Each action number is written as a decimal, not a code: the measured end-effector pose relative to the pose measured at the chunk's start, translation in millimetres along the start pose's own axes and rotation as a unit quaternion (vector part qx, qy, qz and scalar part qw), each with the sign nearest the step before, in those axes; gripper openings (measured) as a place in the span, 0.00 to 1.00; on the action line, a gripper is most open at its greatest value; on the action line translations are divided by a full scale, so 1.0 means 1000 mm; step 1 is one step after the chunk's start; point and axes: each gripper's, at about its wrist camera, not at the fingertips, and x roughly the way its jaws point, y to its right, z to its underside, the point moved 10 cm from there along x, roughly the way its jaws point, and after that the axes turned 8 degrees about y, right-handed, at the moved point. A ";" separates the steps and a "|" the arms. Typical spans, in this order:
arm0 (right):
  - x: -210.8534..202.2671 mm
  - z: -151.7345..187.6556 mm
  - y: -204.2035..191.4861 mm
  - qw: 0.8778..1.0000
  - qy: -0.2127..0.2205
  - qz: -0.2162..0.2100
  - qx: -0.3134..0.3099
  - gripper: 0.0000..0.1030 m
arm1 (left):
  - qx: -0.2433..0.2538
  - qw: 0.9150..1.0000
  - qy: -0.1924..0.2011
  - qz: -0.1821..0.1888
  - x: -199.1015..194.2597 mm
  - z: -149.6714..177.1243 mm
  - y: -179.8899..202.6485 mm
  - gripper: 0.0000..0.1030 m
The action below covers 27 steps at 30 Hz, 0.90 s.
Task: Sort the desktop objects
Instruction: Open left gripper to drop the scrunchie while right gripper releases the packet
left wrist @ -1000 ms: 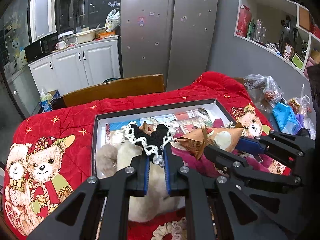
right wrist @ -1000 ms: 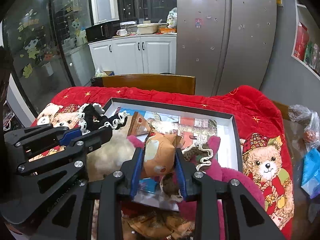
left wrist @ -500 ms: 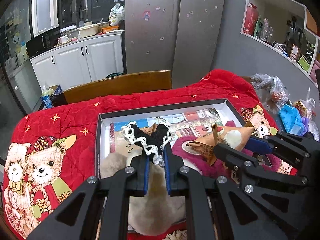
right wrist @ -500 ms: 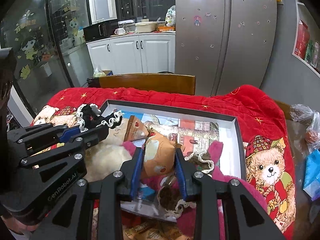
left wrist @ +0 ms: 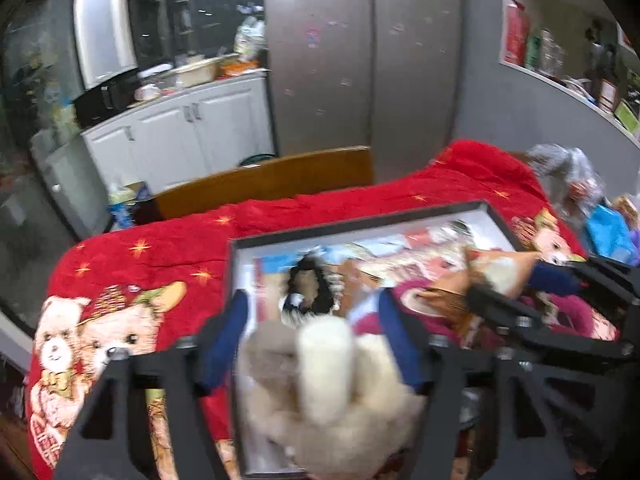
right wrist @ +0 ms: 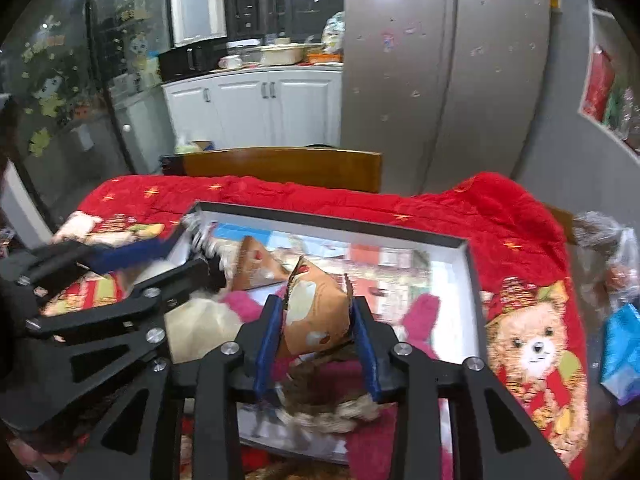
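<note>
A black-rimmed tray (left wrist: 360, 224) (right wrist: 320, 220) lies on the red blanket. My left gripper (left wrist: 312, 298) (right wrist: 188, 256) hangs over its left end with the jaws opening wide. A black-and-white lace scrunchie (left wrist: 310, 292) lies loose in the tray between and just past the fingers, blurred. A cream plush toy (left wrist: 328, 380) fills the space under that gripper. My right gripper (right wrist: 316, 320) (left wrist: 504, 280) holds an orange-brown snack packet (right wrist: 316, 312) (left wrist: 500, 276) above the tray. Its jaws are opening, but the pads still touch the packet's sides.
Also in the tray are a pink plush (right wrist: 420, 312), a second brown packet (right wrist: 252, 264) and a brown scrunchie (right wrist: 332, 408). A wooden chair back (right wrist: 280, 168) stands behind the table. Plastic bags (left wrist: 568, 176) and a blue pouch (right wrist: 620, 344) lie at the right edge.
The left jaws have sprung apart and let go of the lace scrunchie, which now lies in the tray. The right jaws have widened a little around the packet.
</note>
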 end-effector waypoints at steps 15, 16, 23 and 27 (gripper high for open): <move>-0.018 -0.013 0.024 0.999 0.027 0.016 0.037 0.75 | -0.019 0.999 0.001 0.026 -0.006 -0.004 -0.001 0.87; -0.019 -0.014 0.024 0.999 0.028 0.015 0.038 0.75 | -0.019 0.999 0.001 0.027 -0.008 -0.004 -0.001 0.87; -0.034 -0.019 0.018 0.999 0.038 0.008 0.038 0.76 | -0.025 0.999 0.010 0.028 -0.022 -0.008 -0.002 0.87; -0.045 -0.024 0.014 0.998 0.045 0.001 0.036 0.76 | -0.027 0.999 0.018 0.030 -0.037 -0.011 -0.004 0.87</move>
